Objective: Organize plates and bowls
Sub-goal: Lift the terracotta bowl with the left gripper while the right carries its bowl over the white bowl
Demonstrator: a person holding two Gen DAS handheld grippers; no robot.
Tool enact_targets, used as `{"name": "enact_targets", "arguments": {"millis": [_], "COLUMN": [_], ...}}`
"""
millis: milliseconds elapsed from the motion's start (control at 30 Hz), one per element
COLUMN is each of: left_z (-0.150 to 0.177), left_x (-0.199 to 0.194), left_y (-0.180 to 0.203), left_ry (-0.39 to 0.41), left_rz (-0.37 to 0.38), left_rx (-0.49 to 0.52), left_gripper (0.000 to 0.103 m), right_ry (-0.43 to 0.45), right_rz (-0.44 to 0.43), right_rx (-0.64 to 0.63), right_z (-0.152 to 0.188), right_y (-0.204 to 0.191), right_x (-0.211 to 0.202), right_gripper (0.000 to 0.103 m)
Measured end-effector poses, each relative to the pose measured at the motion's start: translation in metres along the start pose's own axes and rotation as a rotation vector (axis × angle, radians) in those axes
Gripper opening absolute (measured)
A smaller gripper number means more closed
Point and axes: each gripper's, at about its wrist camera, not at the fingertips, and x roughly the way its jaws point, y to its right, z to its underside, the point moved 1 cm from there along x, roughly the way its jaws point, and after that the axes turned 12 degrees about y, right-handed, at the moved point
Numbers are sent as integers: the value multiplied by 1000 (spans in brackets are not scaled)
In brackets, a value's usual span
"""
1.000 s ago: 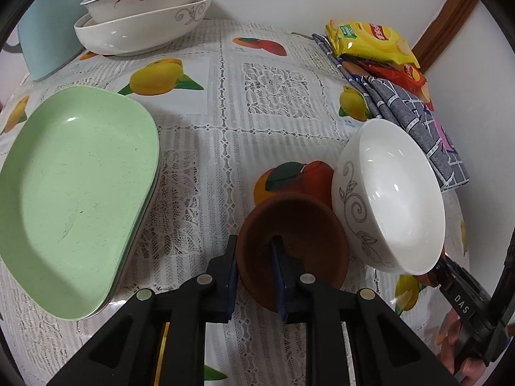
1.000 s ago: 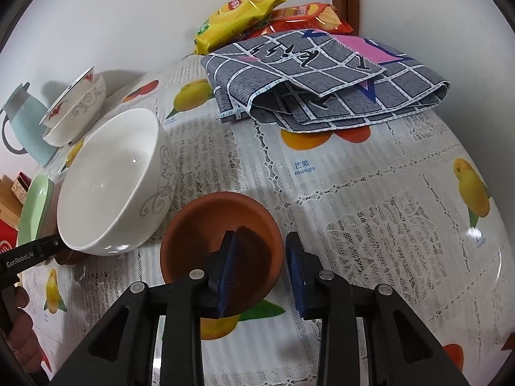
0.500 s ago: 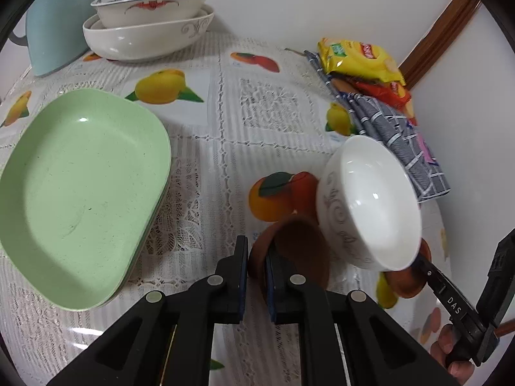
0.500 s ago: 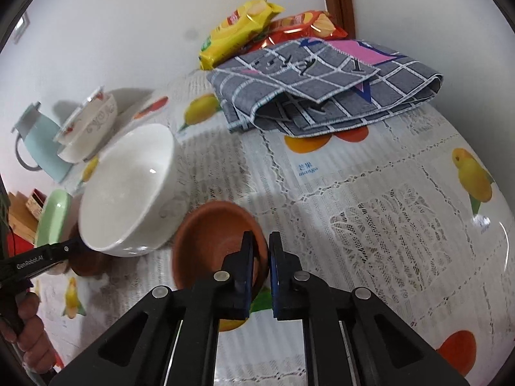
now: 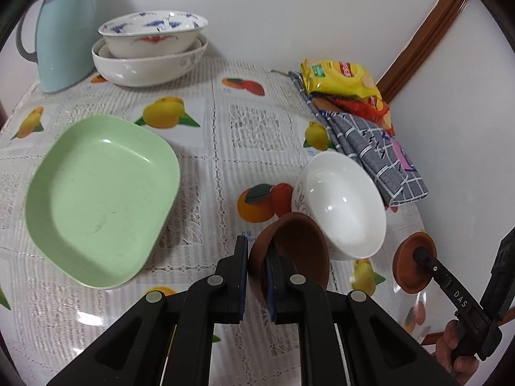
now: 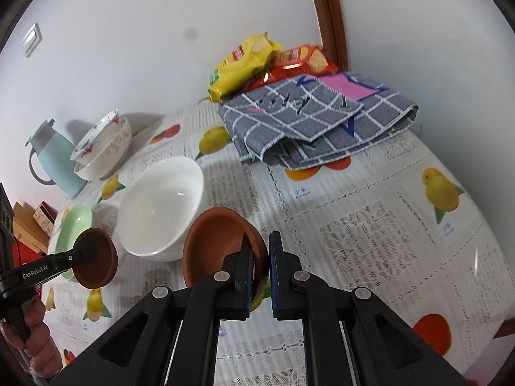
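Observation:
My left gripper (image 5: 257, 268) is shut on the rim of a small brown clay bowl (image 5: 299, 244) and holds it tilted above the table. My right gripper (image 6: 260, 257) is shut on the rim of a second brown clay bowl (image 6: 215, 241), also lifted. Each held bowl shows in the other view: the right one (image 5: 410, 265), the left one (image 6: 96, 262). A white bowl with a grey vine pattern (image 5: 344, 202) stands on the table between them (image 6: 161, 202). Stacked green plates (image 5: 99, 193) lie at the left.
Two stacked patterned bowls (image 5: 151, 51) and a pale blue thermos jug (image 5: 61, 32) stand at the back left. A folded grey checked cloth (image 6: 318, 119) and snack packets (image 6: 254, 61) lie by the wall corner. The fruit-print tablecloth (image 6: 386, 225) ends at the near right edge.
Both grippers closed on their brown bowls and lifted them off the table, pulling back and up. The white bowl and green plates stayed put.

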Motion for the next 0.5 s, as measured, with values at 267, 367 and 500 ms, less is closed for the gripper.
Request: {"name": "enact_targets", "arguments": {"millis": [267, 367, 500], "left_z": [-19, -25, -32], "left_x": [-28, -36, -43], "left_y": [6, 6, 6], "left_ry": [60, 81, 95], "left_rz": [-3, 10, 6], "left_rx": [20, 17, 26], "left_gripper": [10, 10, 10], "right_ry": [45, 58, 64], "right_rz": [-9, -13, -22], "right_rx": [-40, -53, -60], "right_z": [-24, -34, -42], "right_y": [-15, -22, -32], "right_x": [-17, -18, -15], "right_gripper": [9, 9, 9]}}
